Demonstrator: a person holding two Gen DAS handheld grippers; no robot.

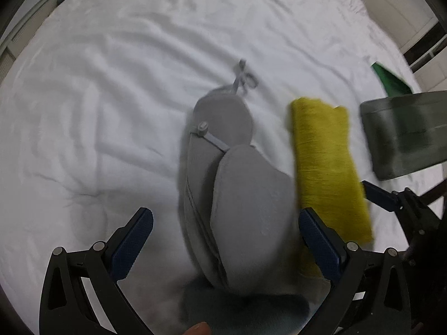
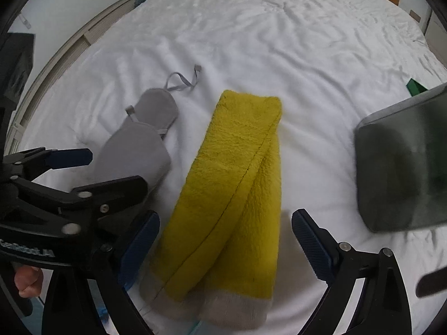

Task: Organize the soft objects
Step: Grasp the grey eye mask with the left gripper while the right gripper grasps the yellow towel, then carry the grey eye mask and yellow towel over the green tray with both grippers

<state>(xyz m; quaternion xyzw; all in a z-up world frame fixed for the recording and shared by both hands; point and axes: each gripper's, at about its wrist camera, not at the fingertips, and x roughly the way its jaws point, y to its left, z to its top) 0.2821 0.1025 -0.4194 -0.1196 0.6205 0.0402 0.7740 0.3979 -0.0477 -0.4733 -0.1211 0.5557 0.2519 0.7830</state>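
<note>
A grey padded eye mask [image 1: 240, 195] with thin straps lies on the white bed sheet [image 1: 111, 83]. My left gripper [image 1: 226, 234] stands open just above it, one blue pad on each side and neither touching. Right beside the mask lies a folded yellow fuzzy sock [image 2: 237, 181] with a beige cuff. My right gripper [image 2: 226, 240] is open astride the sock's near end, pads apart from it. In the right wrist view the left gripper [image 2: 111, 167] shows at the left over the eye mask [image 2: 139, 145]. The sock [image 1: 327, 162] also shows in the left wrist view.
A dark grey bin [image 2: 405, 162] stands on the bed to the right of the sock. A green item [image 2: 416, 86] lies behind it. The wooden bed frame [image 2: 83, 39] runs along the left edge. A hand [image 2: 26, 282] shows at the lower left.
</note>
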